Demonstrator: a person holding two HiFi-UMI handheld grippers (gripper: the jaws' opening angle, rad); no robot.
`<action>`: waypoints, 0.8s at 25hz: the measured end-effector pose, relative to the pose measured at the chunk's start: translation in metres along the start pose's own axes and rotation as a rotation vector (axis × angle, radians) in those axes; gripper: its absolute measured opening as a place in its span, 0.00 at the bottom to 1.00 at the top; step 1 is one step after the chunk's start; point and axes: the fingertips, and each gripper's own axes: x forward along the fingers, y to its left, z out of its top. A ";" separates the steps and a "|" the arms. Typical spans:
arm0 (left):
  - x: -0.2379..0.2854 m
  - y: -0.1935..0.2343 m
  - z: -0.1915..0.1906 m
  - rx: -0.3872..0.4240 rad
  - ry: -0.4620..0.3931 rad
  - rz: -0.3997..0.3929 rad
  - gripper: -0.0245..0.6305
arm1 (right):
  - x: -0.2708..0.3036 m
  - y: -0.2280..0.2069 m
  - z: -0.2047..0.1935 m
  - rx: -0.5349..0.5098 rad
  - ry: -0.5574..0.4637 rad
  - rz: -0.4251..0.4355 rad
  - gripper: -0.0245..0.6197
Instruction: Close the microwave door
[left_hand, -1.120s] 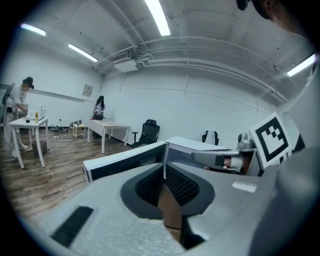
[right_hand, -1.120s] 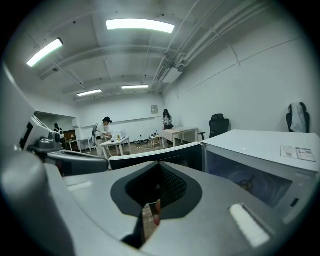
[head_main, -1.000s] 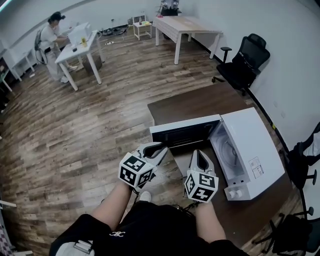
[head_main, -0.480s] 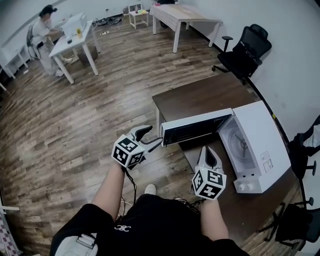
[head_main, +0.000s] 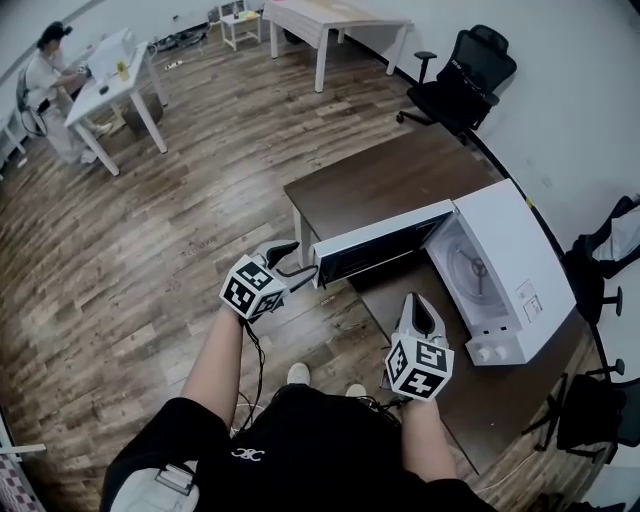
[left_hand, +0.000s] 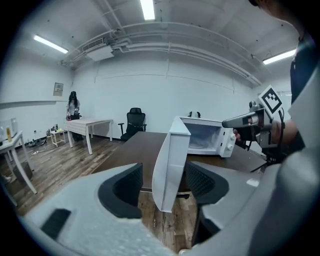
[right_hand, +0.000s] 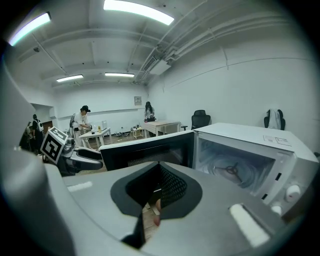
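A white microwave (head_main: 505, 262) stands on a dark brown table (head_main: 380, 185) with its door (head_main: 385, 245) swung wide open. The turntable shows inside (right_hand: 231, 169). My left gripper (head_main: 298, 261) hangs off the table at the door's free end. Its jaws have just been opening and now stand wide. In the left gripper view the door's edge (left_hand: 170, 160) lines up with the gap of my left gripper (left_hand: 162, 185), and neither pad presses on it. My right gripper (head_main: 418, 302) hovers over the table in front of the cavity, shut on nothing (right_hand: 157, 187).
A black office chair (head_main: 455, 85) stands beyond the table. White tables (head_main: 100, 85) (head_main: 330, 20) and a seated person (head_main: 45, 60) are far back on the wooden floor. Another chair with a garment (head_main: 610, 260) is at the right wall.
My left gripper has moved left from in front of the door to the door's free end, and its jaws have opened. The right gripper has hardly shifted.
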 end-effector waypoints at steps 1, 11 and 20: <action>0.001 0.001 -0.001 0.005 0.004 -0.009 0.46 | 0.000 -0.001 -0.001 0.001 0.001 -0.007 0.05; 0.010 0.012 -0.002 0.022 0.012 -0.070 0.44 | -0.002 0.001 -0.002 0.004 0.004 -0.049 0.05; 0.014 0.006 -0.003 0.016 0.015 -0.122 0.33 | 0.003 -0.003 -0.006 0.012 0.010 -0.062 0.05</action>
